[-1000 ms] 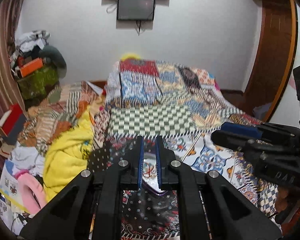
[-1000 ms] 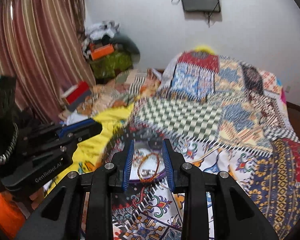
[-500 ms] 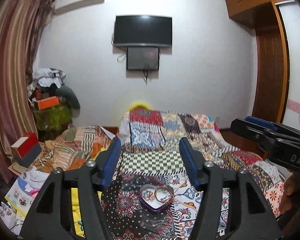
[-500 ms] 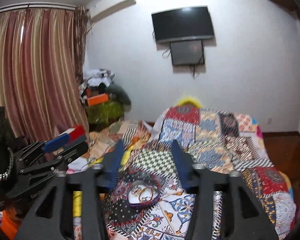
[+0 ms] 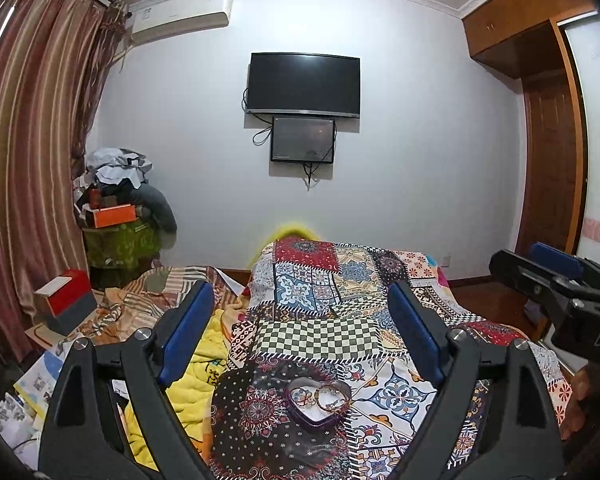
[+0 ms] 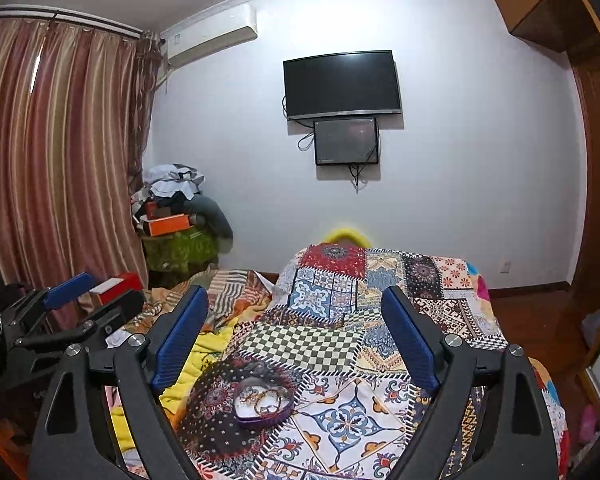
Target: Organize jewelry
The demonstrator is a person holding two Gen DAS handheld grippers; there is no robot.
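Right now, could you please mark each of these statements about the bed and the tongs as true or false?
1. The heart-shaped tin lies open on the patchwork cover with bangles inside. True.
2. The left tongs are clamped on the tin. False: they stand open and empty, clear of the tin, their jaws having just been opening.
3. The right tongs are open and hold nothing. True.
4. The TV stands on the floor. False: it hangs on the wall, above a smaller screen.
5. A yellow blanket lies left of the tin. True.
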